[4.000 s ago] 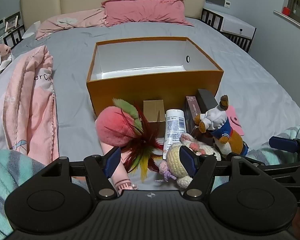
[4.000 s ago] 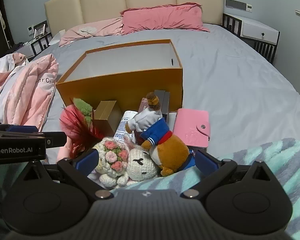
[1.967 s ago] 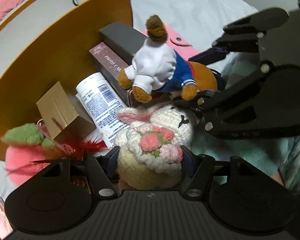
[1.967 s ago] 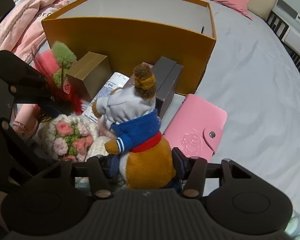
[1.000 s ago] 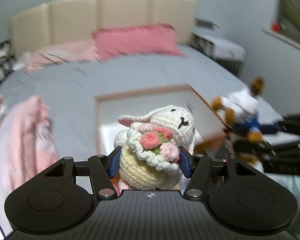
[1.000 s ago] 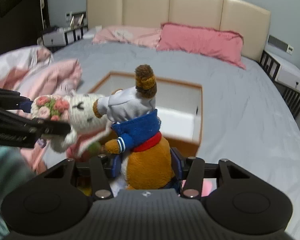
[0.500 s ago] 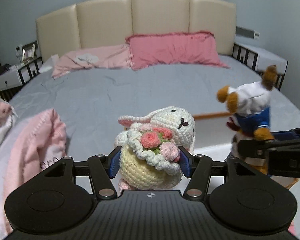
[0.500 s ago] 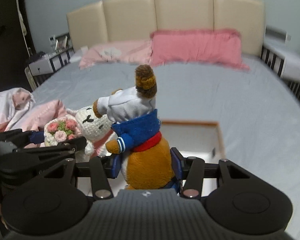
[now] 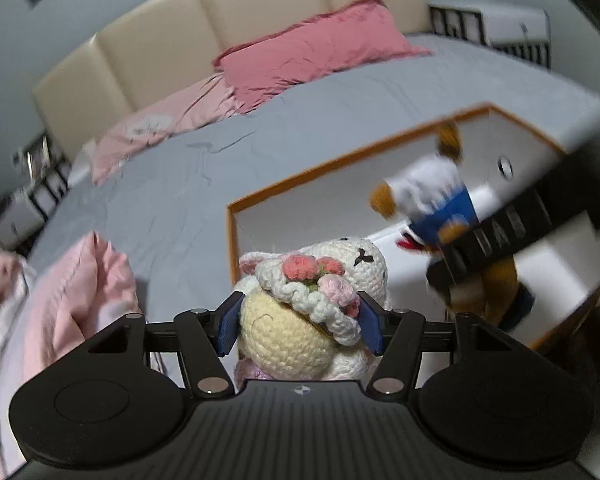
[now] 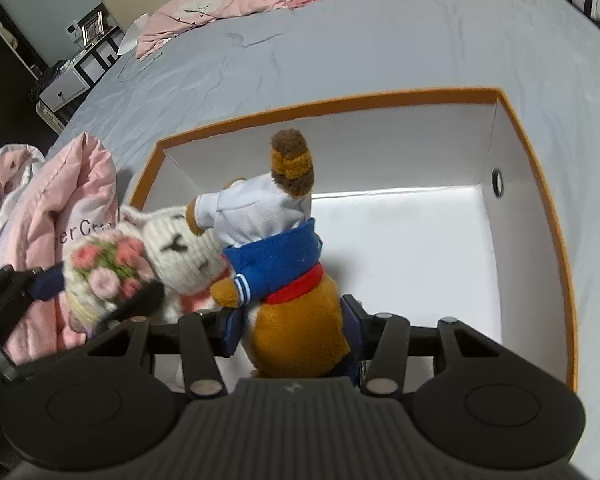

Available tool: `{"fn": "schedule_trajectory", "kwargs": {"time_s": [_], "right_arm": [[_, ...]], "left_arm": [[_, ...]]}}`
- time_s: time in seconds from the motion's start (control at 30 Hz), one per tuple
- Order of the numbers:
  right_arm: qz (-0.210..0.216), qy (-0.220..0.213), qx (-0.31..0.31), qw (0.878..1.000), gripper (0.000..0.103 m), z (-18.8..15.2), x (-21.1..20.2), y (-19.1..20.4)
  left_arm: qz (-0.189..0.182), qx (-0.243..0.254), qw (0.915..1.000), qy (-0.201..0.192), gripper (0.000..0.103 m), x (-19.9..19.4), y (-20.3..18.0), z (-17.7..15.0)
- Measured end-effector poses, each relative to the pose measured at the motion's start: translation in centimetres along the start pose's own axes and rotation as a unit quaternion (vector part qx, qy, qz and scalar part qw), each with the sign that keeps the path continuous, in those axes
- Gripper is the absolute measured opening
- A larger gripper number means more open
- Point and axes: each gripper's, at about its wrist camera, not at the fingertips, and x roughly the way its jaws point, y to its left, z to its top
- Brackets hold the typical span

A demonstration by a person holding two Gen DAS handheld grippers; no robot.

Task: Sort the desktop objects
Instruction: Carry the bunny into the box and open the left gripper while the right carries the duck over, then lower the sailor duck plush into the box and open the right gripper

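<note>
My left gripper point(image 9: 298, 322) is shut on a crocheted white bunny point(image 9: 300, 320) with a pink flower bouquet, held in the air at the near left edge of the orange box point(image 9: 340, 164). My right gripper point(image 10: 292, 330) is shut on a brown plush dog point(image 10: 288, 264) in a white and blue sailor top, held above the box's white inside point(image 10: 412, 248). The bunny point(image 10: 172, 244) touches the dog's left side in the right wrist view. The dog point(image 9: 432, 204) and the right gripper show blurred in the left wrist view.
The box point(image 10: 540, 168) is open-topped on a grey bed point(image 10: 340, 48). A pink blanket point(image 10: 56, 236) is heaped left of the box. Pink pillows point(image 9: 312, 48) lie by the cream headboard point(image 9: 220, 32). Nightstands stand at both sides.
Both grippers have tipped downward and moved over the box with their toys. The box's inside now fills the right wrist view, and the bunny has come up against the dog.
</note>
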Motion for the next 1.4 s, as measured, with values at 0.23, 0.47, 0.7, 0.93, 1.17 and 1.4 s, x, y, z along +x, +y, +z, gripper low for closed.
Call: {"fn": "schedule_trajectory", "kwargs": {"time_s": [0.23,0.47,0.7,0.93,1.17,1.4], "right_arm": [[0.012,0.034,0.004,0.999,0.052,0.4,-0.2,-0.2],[0.021,0.051,0.001,0.998,0.053,0.1,-0.1,0.3],[0.014,0.060,0.011,0.998,0.053,0.6,-0.2,0.3],[0.004,0.070,0.042,0.997,0.053,1.4,-0.2,-0.4],[-0.004,0.090,0.056,0.994,0.053,2.0,1.0,-0.2],[-0.007,0.110,0.079,0.991,0.053,2.7,2.6,-0.1]], "left_arm": [[-0.015,0.004,0.9995,0.026,0.069,0.6,-0.4,-0.4],[-0.054,-0.036,0.9976,0.022,0.073,0.6,1.2,-1.4],[-0.087,-0.076,0.9933,-0.006,0.074,-0.4,3.7,-2.1],[-0.191,-0.195,0.9621,-0.006,0.065,0.0,9.1,-2.3],[-0.195,-0.214,0.9571,0.015,0.046,1.1,10.0,-2.6],[-0.205,-0.267,0.9415,0.012,0.042,1.1,11.4,-3.2]]}}
